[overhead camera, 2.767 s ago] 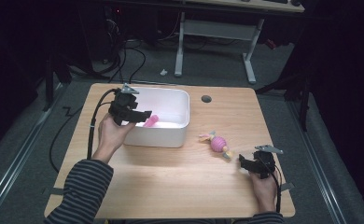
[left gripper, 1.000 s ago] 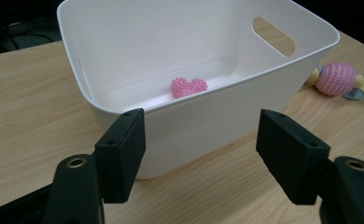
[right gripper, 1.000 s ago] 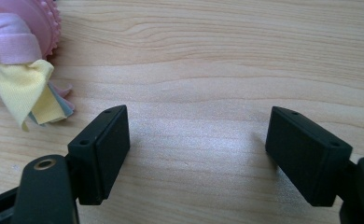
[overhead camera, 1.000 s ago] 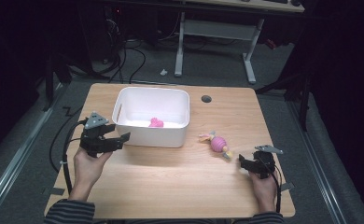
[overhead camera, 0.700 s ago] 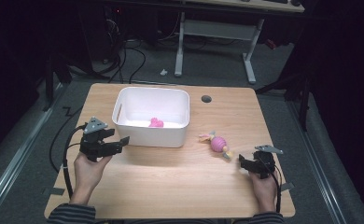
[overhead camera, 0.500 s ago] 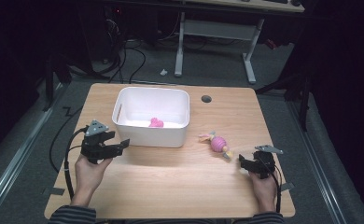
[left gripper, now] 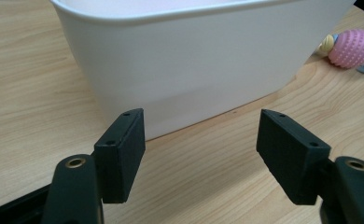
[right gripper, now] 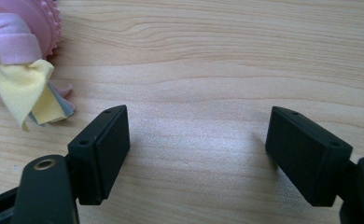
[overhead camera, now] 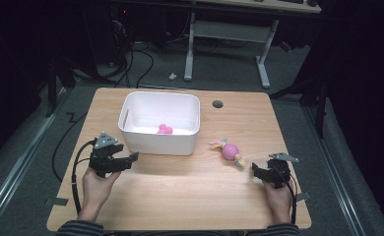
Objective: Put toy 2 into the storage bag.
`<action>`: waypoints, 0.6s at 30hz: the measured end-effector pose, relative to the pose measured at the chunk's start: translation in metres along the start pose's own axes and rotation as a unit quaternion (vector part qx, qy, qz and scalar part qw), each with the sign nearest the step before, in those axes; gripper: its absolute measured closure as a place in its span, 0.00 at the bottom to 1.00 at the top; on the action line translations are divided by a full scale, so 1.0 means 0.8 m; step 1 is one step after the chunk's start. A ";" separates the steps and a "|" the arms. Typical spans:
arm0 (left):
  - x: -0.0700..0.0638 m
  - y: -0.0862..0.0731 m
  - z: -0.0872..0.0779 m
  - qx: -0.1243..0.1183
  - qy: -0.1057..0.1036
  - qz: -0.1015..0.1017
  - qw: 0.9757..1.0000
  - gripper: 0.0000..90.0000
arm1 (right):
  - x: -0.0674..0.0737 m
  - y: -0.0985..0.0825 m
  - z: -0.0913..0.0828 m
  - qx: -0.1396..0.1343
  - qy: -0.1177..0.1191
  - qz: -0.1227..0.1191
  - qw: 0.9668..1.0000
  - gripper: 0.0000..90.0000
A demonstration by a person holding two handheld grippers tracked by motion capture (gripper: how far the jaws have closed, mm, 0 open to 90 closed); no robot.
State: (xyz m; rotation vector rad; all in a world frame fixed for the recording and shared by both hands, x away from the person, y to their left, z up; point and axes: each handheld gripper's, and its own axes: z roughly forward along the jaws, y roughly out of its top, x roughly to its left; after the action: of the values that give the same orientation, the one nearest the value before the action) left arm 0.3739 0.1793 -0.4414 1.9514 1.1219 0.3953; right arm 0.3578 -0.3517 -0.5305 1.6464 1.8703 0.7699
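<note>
A white bin [overhead camera: 160, 123] stands on the wooden table [overhead camera: 190, 196], and a small pink toy [overhead camera: 165, 129] lies inside it. A pink knobbly ball toy with cloth strips [overhead camera: 229, 151] rests on the table right of the bin. My left gripper [overhead camera: 130, 158] is low at the bin's near-left corner, open and empty; in the left gripper view [left gripper: 201, 144] the bin wall [left gripper: 194, 70] is just ahead, the ball toy [left gripper: 353, 46] far right. My right gripper [overhead camera: 255, 170] sits open near the table's right front; the ball toy's cloth strips [right gripper: 26, 88] lie beyond its left jaw.
A round cable hole [overhead camera: 217, 104] sits in the table behind the bin. Cables trail off the left edge. A desk frame [overhead camera: 224, 39] stands on the floor beyond the table. Bare wood lies between my two hands.
My left hand left the bin, where the pink toy now lies, pulled back toward the near-left of the table and sank. The right gripper stayed still.
</note>
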 end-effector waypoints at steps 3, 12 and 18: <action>0.000 -0.006 0.006 0.007 0.000 -0.002 1.000 0.36 | 0.000 0.000 0.000 0.000 0.000 0.000 1.000 0.24; 0.000 -0.025 0.024 0.018 -0.003 -0.014 1.000 0.36 | 0.000 0.000 0.000 0.000 0.001 -0.002 1.000 0.24; 0.001 -0.030 0.030 0.018 -0.003 -0.016 1.000 0.36 | 0.000 0.000 0.000 0.000 0.001 -0.002 1.000 0.24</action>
State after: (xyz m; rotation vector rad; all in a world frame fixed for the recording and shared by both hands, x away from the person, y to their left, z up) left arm 0.3755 0.1740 -0.4745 1.9628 1.1623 0.3546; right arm 0.3577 -0.3516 -0.5305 1.6420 1.8736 0.7703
